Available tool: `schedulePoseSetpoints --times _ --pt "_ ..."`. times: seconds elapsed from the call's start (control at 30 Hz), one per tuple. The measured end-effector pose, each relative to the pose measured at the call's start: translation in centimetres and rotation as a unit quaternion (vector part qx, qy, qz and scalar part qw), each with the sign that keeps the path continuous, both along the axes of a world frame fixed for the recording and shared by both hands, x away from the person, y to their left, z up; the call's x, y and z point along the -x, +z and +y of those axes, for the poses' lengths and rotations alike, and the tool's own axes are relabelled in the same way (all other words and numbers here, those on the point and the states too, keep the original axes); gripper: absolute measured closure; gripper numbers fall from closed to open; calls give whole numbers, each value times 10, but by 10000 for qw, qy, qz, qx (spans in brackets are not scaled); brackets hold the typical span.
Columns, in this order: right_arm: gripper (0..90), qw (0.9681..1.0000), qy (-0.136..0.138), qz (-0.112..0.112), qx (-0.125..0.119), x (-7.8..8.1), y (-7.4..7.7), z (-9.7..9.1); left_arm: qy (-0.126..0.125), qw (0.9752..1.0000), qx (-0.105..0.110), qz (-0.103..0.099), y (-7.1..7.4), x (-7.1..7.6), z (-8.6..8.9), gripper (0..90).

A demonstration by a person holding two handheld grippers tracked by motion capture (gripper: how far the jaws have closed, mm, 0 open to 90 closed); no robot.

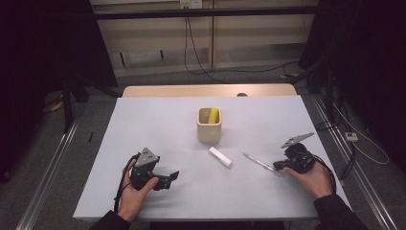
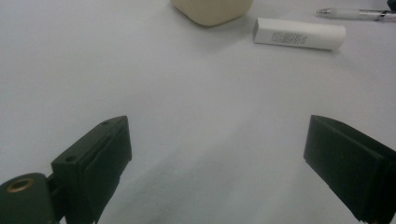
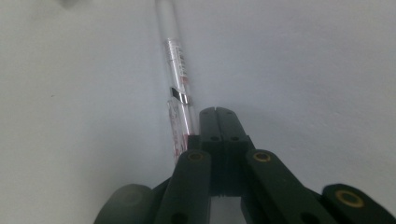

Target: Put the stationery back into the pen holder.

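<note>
Inspector: Fingers of the left gripper stand wide apart, holding nothing. Those of the right gripper are pressed together, with the clear pen lying just beside them, not gripped.

Clerk: Progress?

Inspector: Early, I judge. A yellow item sits in the cream cup; white tube and pen remain on the pale worktop. Room dim, cables on floor.

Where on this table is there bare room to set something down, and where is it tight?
The table is bare left of the beige cup and along the far edge behind it. It is also bare at the near edge between the left gripper and right gripper. Tight: the white tube and the pen lie close together.
</note>
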State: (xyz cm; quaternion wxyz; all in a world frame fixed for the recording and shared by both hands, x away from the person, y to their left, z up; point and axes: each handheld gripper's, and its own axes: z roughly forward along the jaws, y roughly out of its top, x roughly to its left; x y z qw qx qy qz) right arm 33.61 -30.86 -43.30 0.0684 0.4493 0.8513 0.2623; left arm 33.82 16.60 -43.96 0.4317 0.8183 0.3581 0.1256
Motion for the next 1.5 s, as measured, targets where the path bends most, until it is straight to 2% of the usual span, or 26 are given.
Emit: schedulePoseSetpoints --times 0.1,0.2,0.37,0.53,0.7,0.9,1.07,1.3,1.5 --pt "900 10000 56 -12 -19 0 0 0 2 10000 -4 -1 0 0 0 75" --pt "890 10000 0 -59 -15 0 0 -1 0 10000 1 -10 0 0 0 75" --pt "834 9995 -79 -278 -108 0 2 -6 2 10000 4 -9 0 0 0 75" --pt "760 9984 2 -522 -225 0 8 -5 5 10000 5 -15 0 0 0 75" --pt "630 9971 -10 -645 -407 0 11 -4 -5 10000 -8 -3 0 0 0 75" --pt "383 9942 22 -977 -442 1 15 0 -15 10000 -13 -21 1 1 -1 75" --pt "206 9953 15 -842 -486 -3 15 5 2 10000 -44 -39 1 0 0 75" --pt "139 9955 75 -785 -520 -8 17 11 9 10000 -29 -49 1 0 1 75" --pt "154 9965 141 -649 -503 -15 17 21 11 10000 -47 -36 1 0 0 75"
